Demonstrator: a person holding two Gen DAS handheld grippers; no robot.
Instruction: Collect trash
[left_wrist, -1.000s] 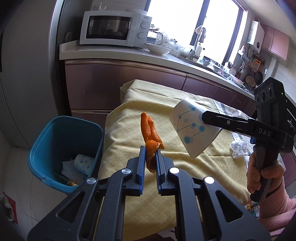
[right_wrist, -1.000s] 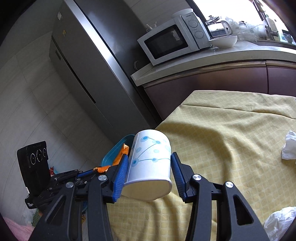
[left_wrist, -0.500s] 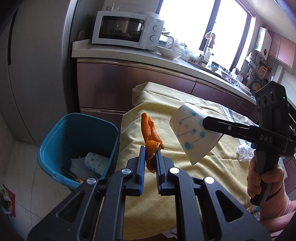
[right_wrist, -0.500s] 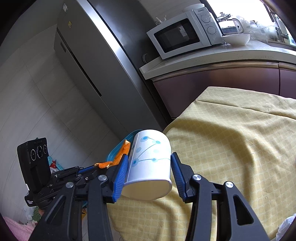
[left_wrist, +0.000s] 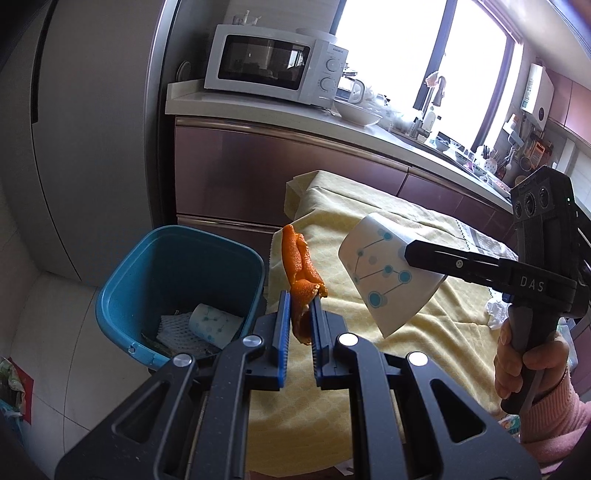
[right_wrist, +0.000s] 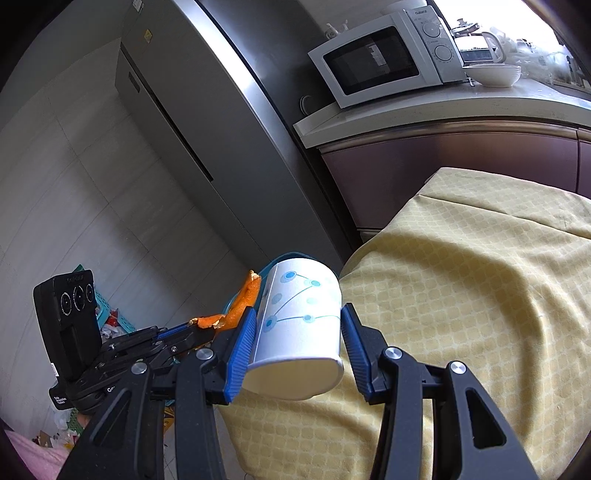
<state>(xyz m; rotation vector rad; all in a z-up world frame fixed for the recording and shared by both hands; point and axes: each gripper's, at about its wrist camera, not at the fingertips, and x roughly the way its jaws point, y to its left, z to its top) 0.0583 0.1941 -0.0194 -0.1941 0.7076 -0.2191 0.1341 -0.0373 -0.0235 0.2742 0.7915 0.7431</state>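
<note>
Two paper cups (left_wrist: 391, 273), one orange peel (left_wrist: 301, 284), one bin (left_wrist: 177, 291).

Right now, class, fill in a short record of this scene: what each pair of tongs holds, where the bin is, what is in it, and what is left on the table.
left tongs: shut on orange peel
right tongs: shut on paper cup, tilted on its side
bin: blue, on the floor beside the table's end
bin contents: another paper cup, white netting, other scraps
table: yellow cloth, crumpled tissue near its right edge
</note>
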